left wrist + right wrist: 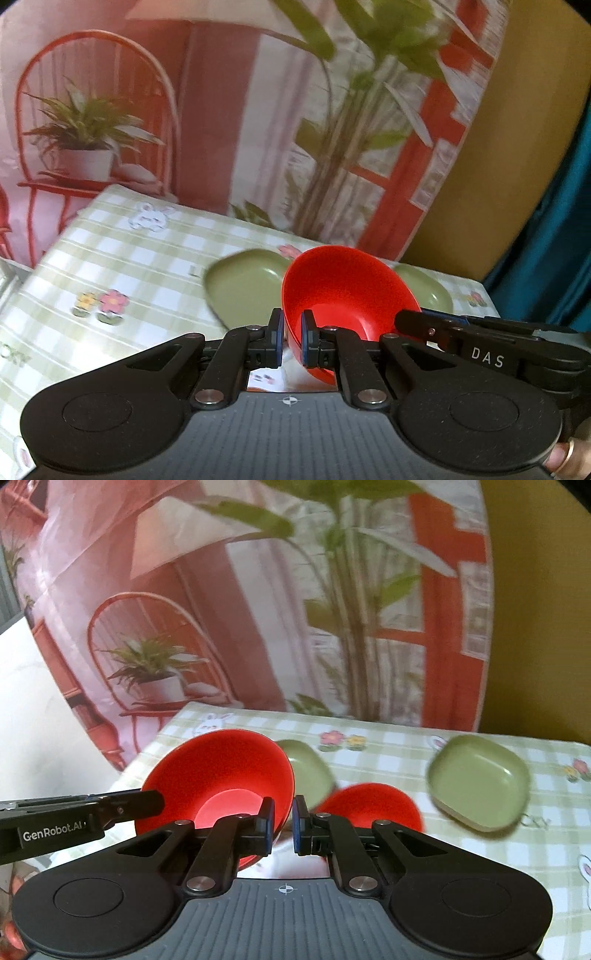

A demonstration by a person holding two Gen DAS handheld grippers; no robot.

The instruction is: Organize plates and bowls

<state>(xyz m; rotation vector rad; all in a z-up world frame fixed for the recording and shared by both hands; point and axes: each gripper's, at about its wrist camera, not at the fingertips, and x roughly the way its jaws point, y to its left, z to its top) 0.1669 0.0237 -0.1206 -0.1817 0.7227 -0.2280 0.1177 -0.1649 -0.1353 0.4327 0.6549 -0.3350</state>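
Observation:
My left gripper [291, 341] is shut on the rim of a red bowl [347, 291] and holds it tilted above the table. My right gripper [283, 823] is shut on the opposite rim of the same red bowl [221, 775]. A second red bowl [369, 805] stands on the checked tablecloth behind my right fingers. Two green square plates lie on the table: one [478, 782] at the right, one [306, 768] partly hidden behind the held bowl. In the left wrist view the plates show as one [243, 284] left of the bowl and one [424, 291] right of it.
The table [110, 258] has a green checked cloth with flower and rabbit prints. A printed backdrop of a chair and plants [96, 122] hangs behind its far edge. A yellow wall [535, 609] and a teal curtain [554, 221] stand at the right.

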